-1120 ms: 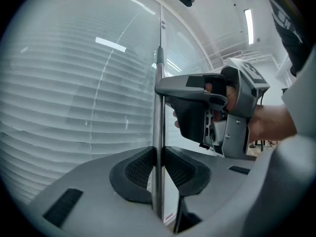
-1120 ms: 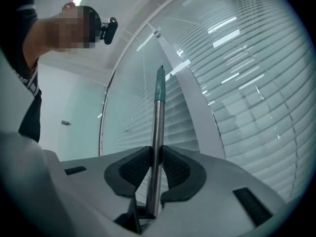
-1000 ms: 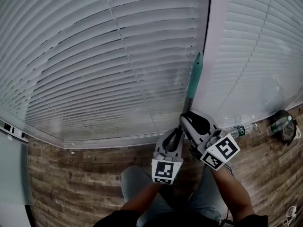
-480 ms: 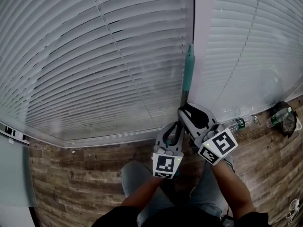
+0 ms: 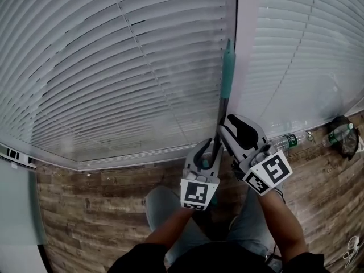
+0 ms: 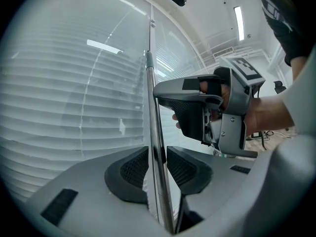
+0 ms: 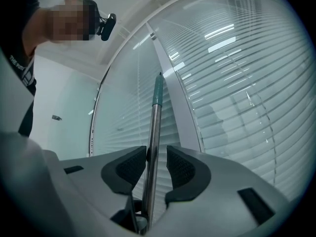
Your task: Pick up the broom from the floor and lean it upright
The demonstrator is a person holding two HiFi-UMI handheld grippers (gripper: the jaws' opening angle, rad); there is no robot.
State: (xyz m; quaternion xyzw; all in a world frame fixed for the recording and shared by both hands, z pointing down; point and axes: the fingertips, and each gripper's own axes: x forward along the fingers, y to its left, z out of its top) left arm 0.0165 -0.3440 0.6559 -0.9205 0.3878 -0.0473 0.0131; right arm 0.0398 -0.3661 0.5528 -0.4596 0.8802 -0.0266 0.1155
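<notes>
The broom's handle (image 5: 221, 115), a metal shaft with a teal grip (image 5: 227, 73) at its top, stands upright against the white window post (image 5: 247, 67). Its head is hidden below. My left gripper (image 5: 207, 150) has the shaft (image 6: 157, 132) between its jaws, which are opening; a thin gap shows beside the pads. My right gripper (image 5: 227, 123) sits just above it on the same shaft (image 7: 153, 132). Its jaws are opening too, with clear space on one side. In the left gripper view the right gripper (image 6: 212, 110) shows close by.
White slatted blinds (image 5: 114, 67) fill both windows. A wood-plank floor (image 5: 85, 220) lies below. A plastic bottle (image 5: 287, 142) and a dark bag with another bottle (image 5: 343, 136) lie at the right by the wall. The person's legs (image 5: 165, 209) are under the grippers.
Both grippers' jaws have widened around the shaft. The broom keeps leaning on the post, and the hands have hardly moved.
</notes>
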